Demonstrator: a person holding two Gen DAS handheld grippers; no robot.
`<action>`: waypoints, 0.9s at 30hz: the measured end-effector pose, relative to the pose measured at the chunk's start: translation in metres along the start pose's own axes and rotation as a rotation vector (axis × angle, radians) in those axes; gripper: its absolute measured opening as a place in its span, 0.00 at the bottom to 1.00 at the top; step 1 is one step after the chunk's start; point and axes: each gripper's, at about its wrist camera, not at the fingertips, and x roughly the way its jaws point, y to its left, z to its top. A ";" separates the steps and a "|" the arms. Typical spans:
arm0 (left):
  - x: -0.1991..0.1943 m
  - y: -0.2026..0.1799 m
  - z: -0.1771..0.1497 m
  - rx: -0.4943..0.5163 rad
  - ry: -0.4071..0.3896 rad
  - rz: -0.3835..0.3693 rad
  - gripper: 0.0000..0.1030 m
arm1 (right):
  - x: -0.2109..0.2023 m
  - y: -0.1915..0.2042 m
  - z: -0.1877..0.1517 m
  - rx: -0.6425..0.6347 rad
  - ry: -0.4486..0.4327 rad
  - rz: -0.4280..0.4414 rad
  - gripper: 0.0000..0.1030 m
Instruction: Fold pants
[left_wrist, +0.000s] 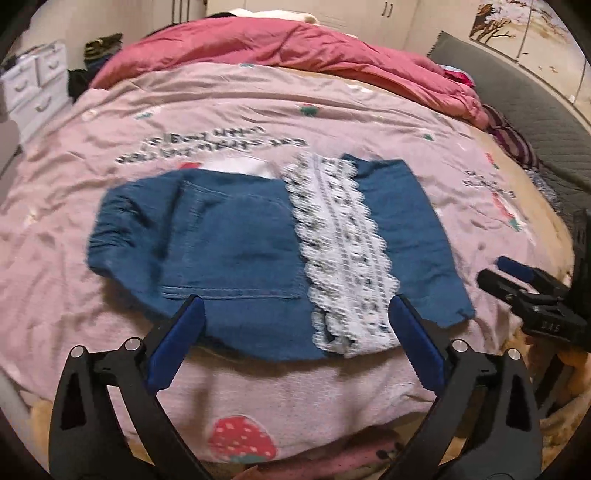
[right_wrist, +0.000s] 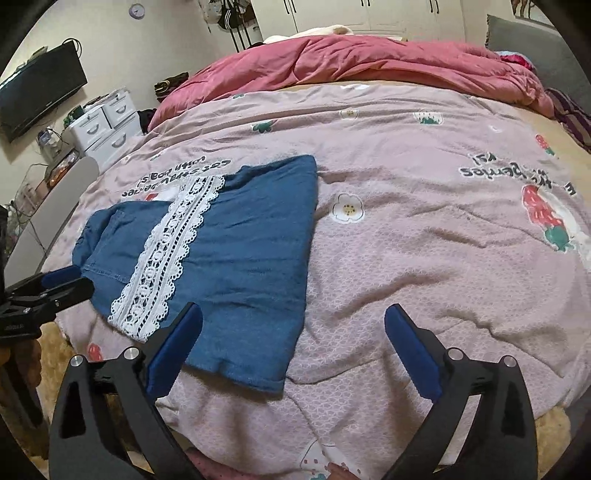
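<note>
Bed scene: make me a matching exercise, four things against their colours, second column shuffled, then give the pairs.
Things:
1. Folded pants
2. Lace strip
3. Bunched quilt
4. Drawer unit

Colours:
A. white, solid
B. deep pink
C. blue denim
D. white, openwork

Pairs: 1-C, 2-D, 3-B, 4-A

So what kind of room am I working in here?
Almost certainly a bedroom in a home. The pants lie on a bed with a pink strawberry-print cover, a rumpled red quilt is piled at its far end, and a white drawer unit stands beside it.
</note>
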 end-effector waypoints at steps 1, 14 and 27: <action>-0.001 0.002 0.000 -0.003 -0.002 0.007 0.91 | -0.001 0.001 0.001 -0.005 -0.005 -0.001 0.96; -0.012 0.057 -0.002 -0.110 -0.006 0.115 0.91 | 0.003 0.034 0.034 -0.083 -0.027 0.048 0.96; -0.014 0.107 -0.012 -0.222 0.010 0.164 0.91 | 0.035 0.110 0.087 -0.307 0.012 0.155 0.96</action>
